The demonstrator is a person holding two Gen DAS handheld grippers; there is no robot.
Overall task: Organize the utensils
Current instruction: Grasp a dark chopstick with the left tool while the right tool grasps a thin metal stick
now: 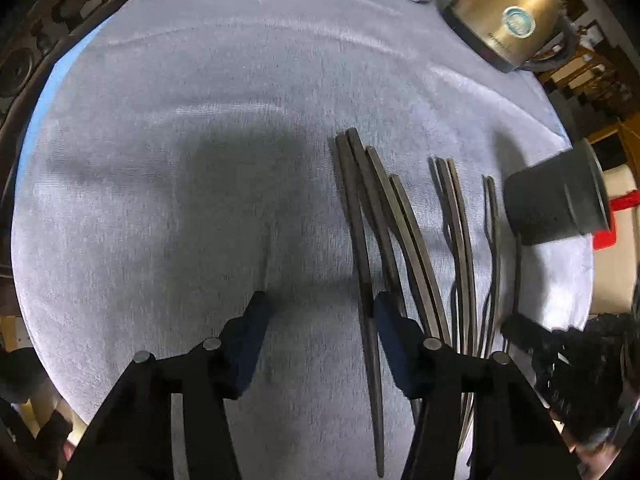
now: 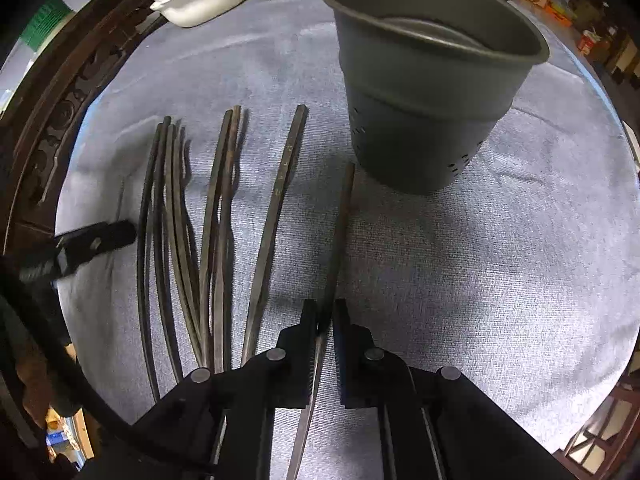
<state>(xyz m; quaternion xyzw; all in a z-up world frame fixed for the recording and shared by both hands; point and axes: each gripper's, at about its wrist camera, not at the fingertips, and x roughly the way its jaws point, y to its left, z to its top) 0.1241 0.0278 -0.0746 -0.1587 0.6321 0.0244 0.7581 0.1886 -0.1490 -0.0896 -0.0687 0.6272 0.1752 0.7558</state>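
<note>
**One chopstick in my right gripper, the rest fanned on the cloth**

My own fingers cut off the near ends of the chopsticks in both views, so I cannot see how far they run toward me. The far edge of the table is cropped too: the white dish [image 2: 204, 0] and the gold kettle [image 1: 508, 12] show only in part, and my left view is blurred along its right side (the holder there is a smear).

My right gripper [image 2: 325, 314] is pinched nearly closed on a single chopstick [image 2: 340, 232], which runs forward from between the pads with its far tip just short of the base of the grey utensil holder [image 2: 432, 92]. The holder stands upright ahead and slightly right, with small holes in its lower wall.

My left gripper [image 1: 318, 308] is spread wide and holds nothing; its right finger [image 1: 384, 312] lies just beside the leftmost stick of the loose chopsticks [image 1: 400, 224], which lie in a fan on the grey cloth [image 1: 200, 120].

Bare cloth stretches left of my left gripper and right of my right one, out to the dark carved table rim [image 2: 60, 120].
</note>
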